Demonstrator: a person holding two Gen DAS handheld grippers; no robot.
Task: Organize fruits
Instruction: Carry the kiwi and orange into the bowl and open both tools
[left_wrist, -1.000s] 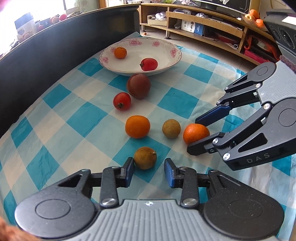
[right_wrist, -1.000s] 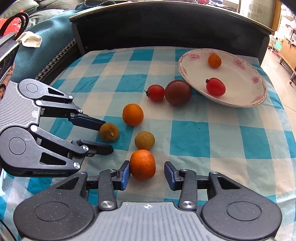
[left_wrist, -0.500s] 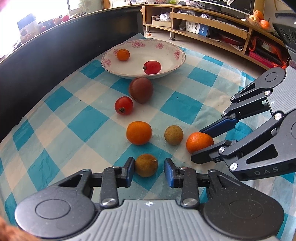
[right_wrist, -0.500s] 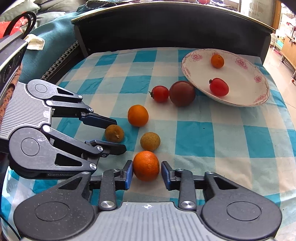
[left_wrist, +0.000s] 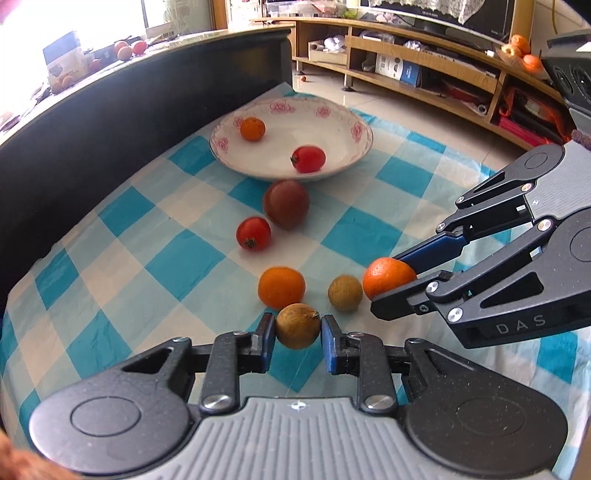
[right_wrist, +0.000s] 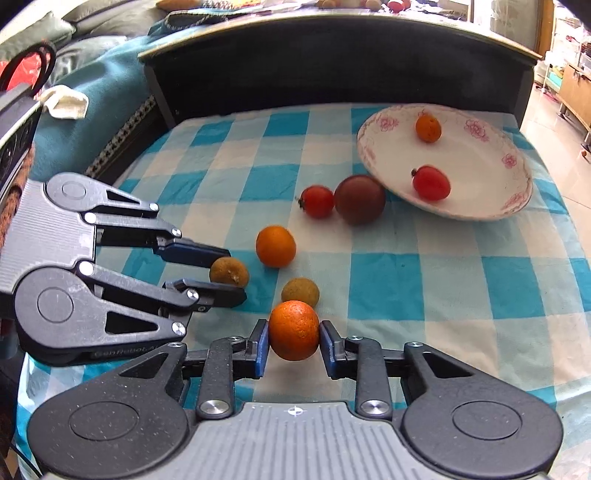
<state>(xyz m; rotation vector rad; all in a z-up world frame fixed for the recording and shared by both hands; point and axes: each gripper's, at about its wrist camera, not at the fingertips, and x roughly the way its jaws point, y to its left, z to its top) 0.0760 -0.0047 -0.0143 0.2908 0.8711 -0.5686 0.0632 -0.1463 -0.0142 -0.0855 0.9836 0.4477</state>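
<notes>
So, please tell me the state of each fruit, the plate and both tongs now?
Left tongs: just closed, shut on brown fruit.
Right tongs: shut on orange.
Plate: holds small orange and tomato.
Second orange, second brown fruit, second tomato, dark fruit: loose on cloth.

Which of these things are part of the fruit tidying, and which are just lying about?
Part of the job:
- plate
- brown fruit, in left tongs
- orange, in right tongs
- loose tomato

Lying about:
- white cloth
- shelf boxes
</notes>
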